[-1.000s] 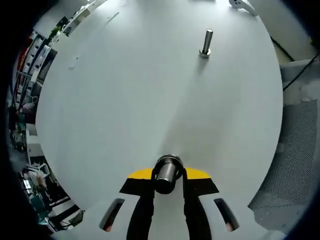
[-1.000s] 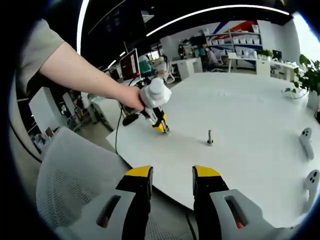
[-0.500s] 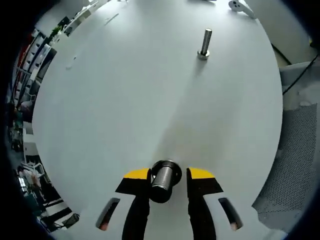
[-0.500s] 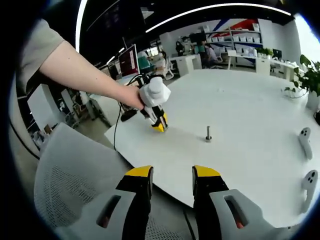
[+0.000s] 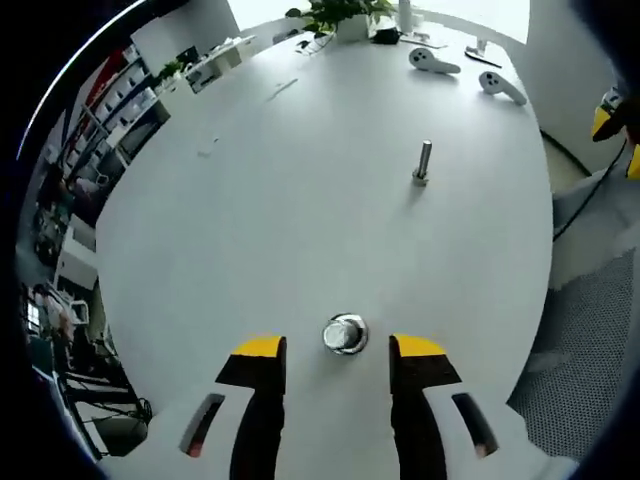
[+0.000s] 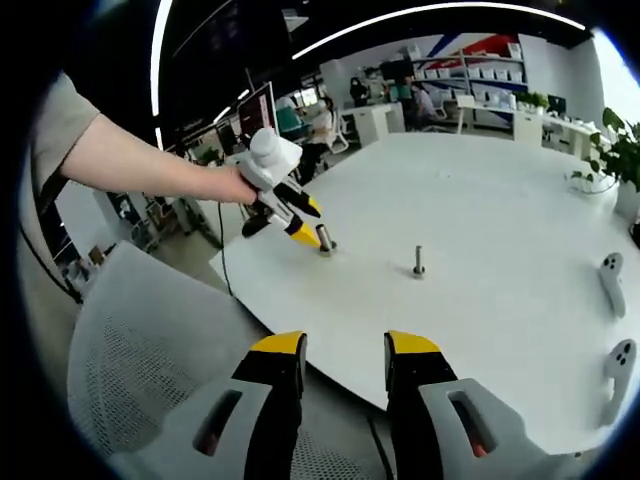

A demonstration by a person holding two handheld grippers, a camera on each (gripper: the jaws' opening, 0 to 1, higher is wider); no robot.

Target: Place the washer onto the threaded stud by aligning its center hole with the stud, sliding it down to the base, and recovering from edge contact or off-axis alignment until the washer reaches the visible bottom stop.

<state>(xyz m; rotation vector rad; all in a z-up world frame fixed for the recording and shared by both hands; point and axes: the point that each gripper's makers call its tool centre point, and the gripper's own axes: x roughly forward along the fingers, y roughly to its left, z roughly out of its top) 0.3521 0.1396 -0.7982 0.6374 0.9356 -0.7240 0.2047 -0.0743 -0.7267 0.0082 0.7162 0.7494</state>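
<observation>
A short shiny metal cylinder (image 5: 345, 335) stands upright on the white table (image 5: 250, 200), between the spread yellow-tipped jaws of my left gripper (image 5: 337, 350), which is open and not touching it. The threaded stud (image 5: 423, 163) stands upright farther out on the table, well apart from the cylinder. In the right gripper view, a hand holds the left gripper (image 6: 290, 212) just behind the cylinder (image 6: 324, 243), with the stud (image 6: 419, 262) to its right. My right gripper (image 6: 345, 350) is open with nothing between its jaws, hanging off the table's near edge.
Two white handheld controllers (image 5: 435, 62) (image 5: 500, 85) lie at the table's far side, also seen as controllers (image 6: 611, 280) in the right gripper view. A grey mesh chair (image 6: 130, 370) sits below the right gripper. Potted plants (image 5: 340, 12) stand at the table's far edge.
My left gripper opened and let go of the metal cylinder, then drew back and tilted up. The cylinder now stands free on the table. The right gripper has stayed put.
</observation>
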